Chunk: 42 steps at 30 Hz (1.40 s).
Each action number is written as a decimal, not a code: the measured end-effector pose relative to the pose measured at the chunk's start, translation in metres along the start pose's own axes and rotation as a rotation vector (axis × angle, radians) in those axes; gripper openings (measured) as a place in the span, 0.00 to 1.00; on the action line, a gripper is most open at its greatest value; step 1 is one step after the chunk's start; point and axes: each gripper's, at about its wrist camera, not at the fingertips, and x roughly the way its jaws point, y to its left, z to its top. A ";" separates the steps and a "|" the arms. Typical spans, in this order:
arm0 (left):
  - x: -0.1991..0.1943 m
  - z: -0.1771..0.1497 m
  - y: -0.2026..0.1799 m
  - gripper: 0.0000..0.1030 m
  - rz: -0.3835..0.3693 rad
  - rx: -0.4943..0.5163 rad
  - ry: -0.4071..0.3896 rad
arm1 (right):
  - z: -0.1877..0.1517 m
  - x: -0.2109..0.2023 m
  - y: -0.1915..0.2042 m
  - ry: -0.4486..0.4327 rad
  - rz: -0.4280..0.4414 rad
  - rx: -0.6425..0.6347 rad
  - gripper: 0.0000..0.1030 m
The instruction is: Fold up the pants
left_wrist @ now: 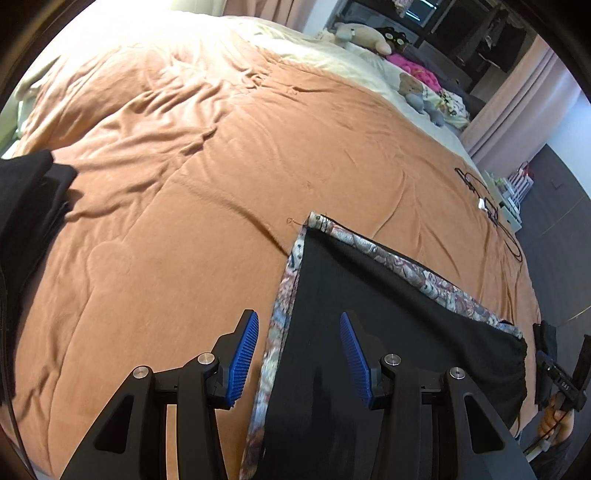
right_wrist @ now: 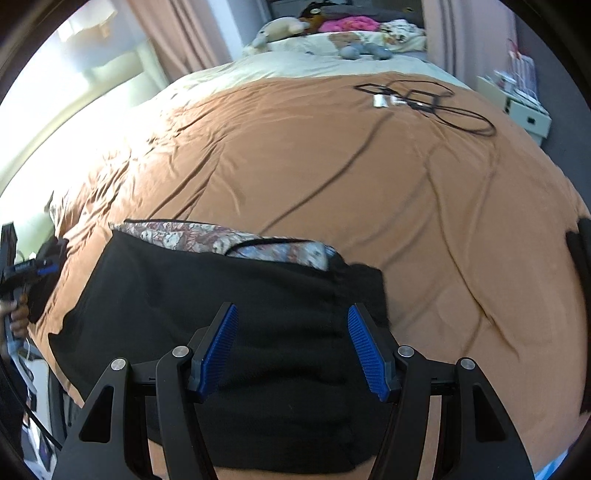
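Observation:
Black pants (left_wrist: pixel 388 332) with a patterned floral trim (left_wrist: pixel 284 295) lie flat on the orange bedcover (left_wrist: pixel 184 184). My left gripper (left_wrist: pixel 299 354) is open and empty, hovering over the pants' left edge and trim. In the right wrist view the pants (right_wrist: pixel 221 295) show a gathered black waistband near me and the patterned lining (right_wrist: pixel 207 238) at the far edge. My right gripper (right_wrist: pixel 293 347) is open and empty, just above the waistband. The right gripper also shows at the left view's right edge (left_wrist: pixel 557 376).
A dark folded garment (left_wrist: pixel 29 206) lies at the bed's left edge. Black cables with a white adapter (right_wrist: pixel 417 99) lie on the cover farther up. Plush toys and pink fabric (right_wrist: pixel 332 29) sit at the head. A white nightstand (right_wrist: pixel 524 110) stands at the right.

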 end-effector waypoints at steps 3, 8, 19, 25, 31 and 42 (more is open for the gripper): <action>0.013 0.010 -0.003 0.47 0.007 0.004 0.015 | 0.013 0.016 0.015 0.029 0.008 -0.054 0.59; 0.033 0.024 -0.012 0.47 0.010 0.033 0.018 | 0.034 0.045 0.041 0.055 0.012 -0.158 0.59; 0.077 0.050 -0.019 0.47 0.021 0.082 0.036 | 0.059 0.120 0.066 0.168 0.005 -0.285 0.59; 0.101 0.056 -0.027 0.47 0.043 0.131 0.052 | 0.063 0.145 0.072 0.203 -0.003 -0.313 0.59; 0.122 0.064 -0.035 0.47 0.044 0.164 0.077 | 0.068 0.168 0.075 0.233 -0.001 -0.305 0.36; 0.137 0.076 -0.054 0.10 0.058 0.228 0.072 | 0.072 0.162 0.059 0.154 0.038 -0.188 0.05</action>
